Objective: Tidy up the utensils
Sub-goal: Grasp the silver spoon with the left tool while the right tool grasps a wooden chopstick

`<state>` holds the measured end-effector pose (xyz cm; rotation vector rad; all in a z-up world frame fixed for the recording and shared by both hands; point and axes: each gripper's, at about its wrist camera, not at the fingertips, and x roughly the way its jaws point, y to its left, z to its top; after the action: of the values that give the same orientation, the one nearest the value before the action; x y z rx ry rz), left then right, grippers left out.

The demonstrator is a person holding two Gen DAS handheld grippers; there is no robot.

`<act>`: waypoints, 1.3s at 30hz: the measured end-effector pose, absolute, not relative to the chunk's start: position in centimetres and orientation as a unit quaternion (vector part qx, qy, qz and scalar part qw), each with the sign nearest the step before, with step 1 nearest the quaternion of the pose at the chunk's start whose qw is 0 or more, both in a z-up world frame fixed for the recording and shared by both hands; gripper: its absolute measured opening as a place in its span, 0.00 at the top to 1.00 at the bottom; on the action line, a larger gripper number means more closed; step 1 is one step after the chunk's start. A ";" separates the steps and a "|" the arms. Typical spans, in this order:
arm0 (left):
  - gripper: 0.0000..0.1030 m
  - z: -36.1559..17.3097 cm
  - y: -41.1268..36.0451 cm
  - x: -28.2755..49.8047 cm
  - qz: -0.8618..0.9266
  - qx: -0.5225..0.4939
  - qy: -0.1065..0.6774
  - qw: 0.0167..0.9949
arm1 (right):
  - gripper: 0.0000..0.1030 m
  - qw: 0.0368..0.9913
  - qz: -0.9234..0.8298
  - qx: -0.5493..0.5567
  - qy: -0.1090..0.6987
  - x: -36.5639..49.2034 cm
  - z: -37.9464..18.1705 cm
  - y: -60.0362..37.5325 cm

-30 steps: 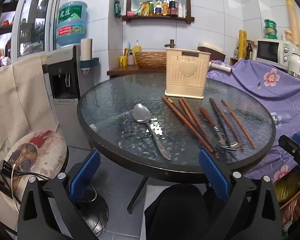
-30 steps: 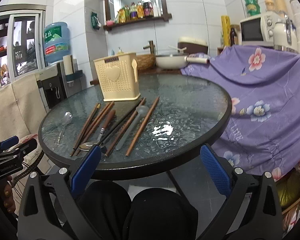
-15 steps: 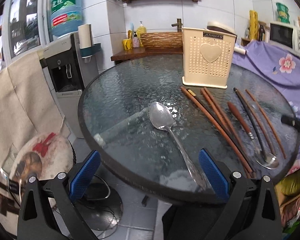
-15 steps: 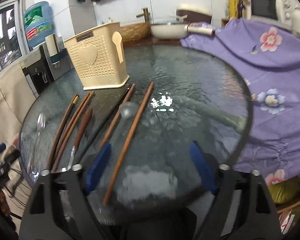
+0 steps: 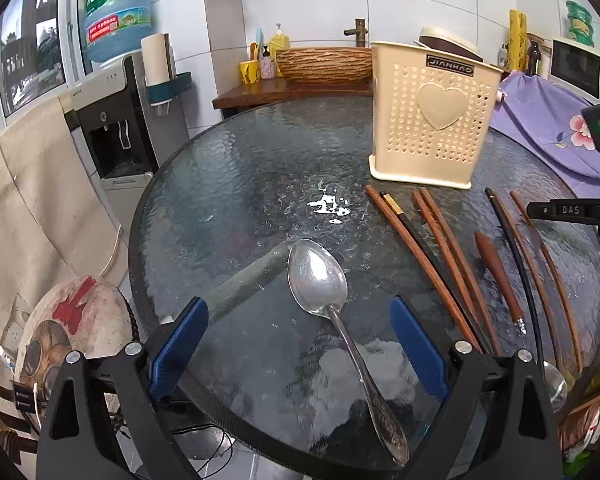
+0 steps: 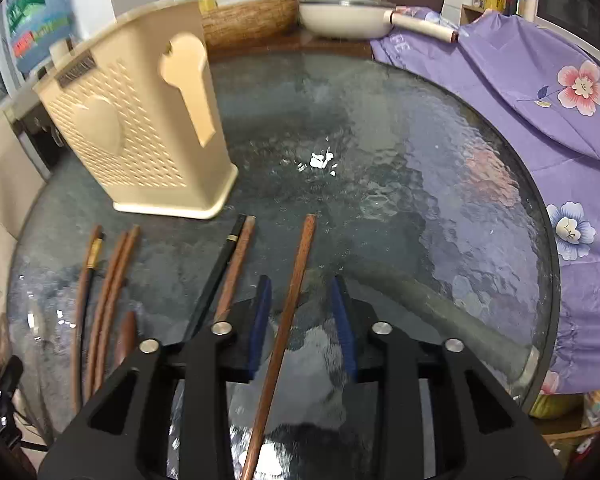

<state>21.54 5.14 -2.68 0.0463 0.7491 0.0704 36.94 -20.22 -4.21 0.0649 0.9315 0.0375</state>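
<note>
Straddling a brown chopstick (image 6: 290, 308) on the counter (image 6: 440, 184), right gripper (image 6: 302, 316) partly open, pads not touching. Left gripper (image 5: 300, 344) wide open, empty, around the spoon (image 5: 320, 284); holder (image 5: 432, 116) ahead-right.

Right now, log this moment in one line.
left hand-held gripper open over spoon | right hand-held gripper open, straddling chopstick | holder upright

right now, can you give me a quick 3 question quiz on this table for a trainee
1. True or false: the spoon already stands in the holder.
2. Which gripper straddles a chopstick: A) left gripper B) right gripper?
3. Fill in: the holder's front shows a raised ____ shape.

Key: 1. False, it lies on the glass table. 2. B, pads either side, not yet touching. 3. heart.
</note>
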 end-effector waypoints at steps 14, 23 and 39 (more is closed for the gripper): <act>0.19 -3.5 5.8 24.1 0.051 0.013 0.395 0.917 | 0.82 0.886 0.009 -0.013 0.464 39.5 -5.1 -18.7; 0.25 -4.1 5.3 26.0 0.069 0.006 0.413 0.908 | 0.87 0.882 0.028 -0.015 0.470 41.1 -5.1 -18.9; 0.48 -4.4 3.9 28.0 0.089 0.011 0.434 0.896 | 0.87 0.883 0.044 -0.030 0.466 41.6 -5.4 -18.9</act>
<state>28.05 3.87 -4.35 0.0237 0.9003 0.1846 41.62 -18.95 -5.42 -0.0618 0.9698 0.0925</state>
